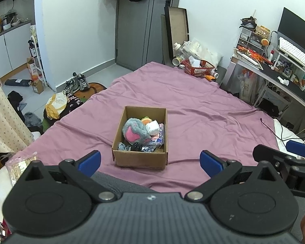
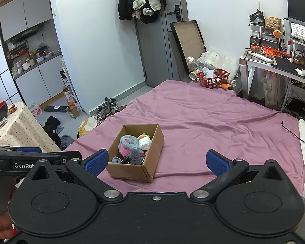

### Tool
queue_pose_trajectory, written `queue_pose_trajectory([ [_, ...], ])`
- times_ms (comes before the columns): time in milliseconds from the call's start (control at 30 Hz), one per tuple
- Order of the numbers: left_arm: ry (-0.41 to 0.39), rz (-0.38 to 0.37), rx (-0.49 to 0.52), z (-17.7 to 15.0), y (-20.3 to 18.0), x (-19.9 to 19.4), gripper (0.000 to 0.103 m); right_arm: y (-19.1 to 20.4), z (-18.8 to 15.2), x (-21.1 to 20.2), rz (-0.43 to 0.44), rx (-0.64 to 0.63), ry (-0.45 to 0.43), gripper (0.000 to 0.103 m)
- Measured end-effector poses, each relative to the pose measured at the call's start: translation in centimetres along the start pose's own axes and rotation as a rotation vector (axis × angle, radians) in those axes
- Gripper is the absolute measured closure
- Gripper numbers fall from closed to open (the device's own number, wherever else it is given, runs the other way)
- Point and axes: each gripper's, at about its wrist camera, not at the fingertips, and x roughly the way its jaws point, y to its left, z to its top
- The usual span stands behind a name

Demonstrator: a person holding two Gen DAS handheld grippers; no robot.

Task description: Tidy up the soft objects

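Purple bedding (image 1: 203, 105) covered the bed, with a cluttered desk (image 1: 284, 77) off to the right. Both the left gripper (image 1: 150, 162) and the right gripper (image 2: 156, 161) were spread wide and held nothing. Just ahead of them, between the blue pads, sat the cardboard box (image 1: 140, 159), already piled with soft things, a grey-and-pink plush (image 1: 135, 131) uppermost. Reaching in again could likely snag that plush, or tip the light box, since the sheet was wrinkled under it.
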Motion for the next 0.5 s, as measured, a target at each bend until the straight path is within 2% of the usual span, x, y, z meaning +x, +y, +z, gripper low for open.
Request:
queue_pose_trajectory([
  [500, -0.002, 0.003, -0.002, -0.18, 0.15, 0.01, 0.0, -0.76, -0.06, 0.2, -0.011, 0.022, 0.018, 0.0],
])
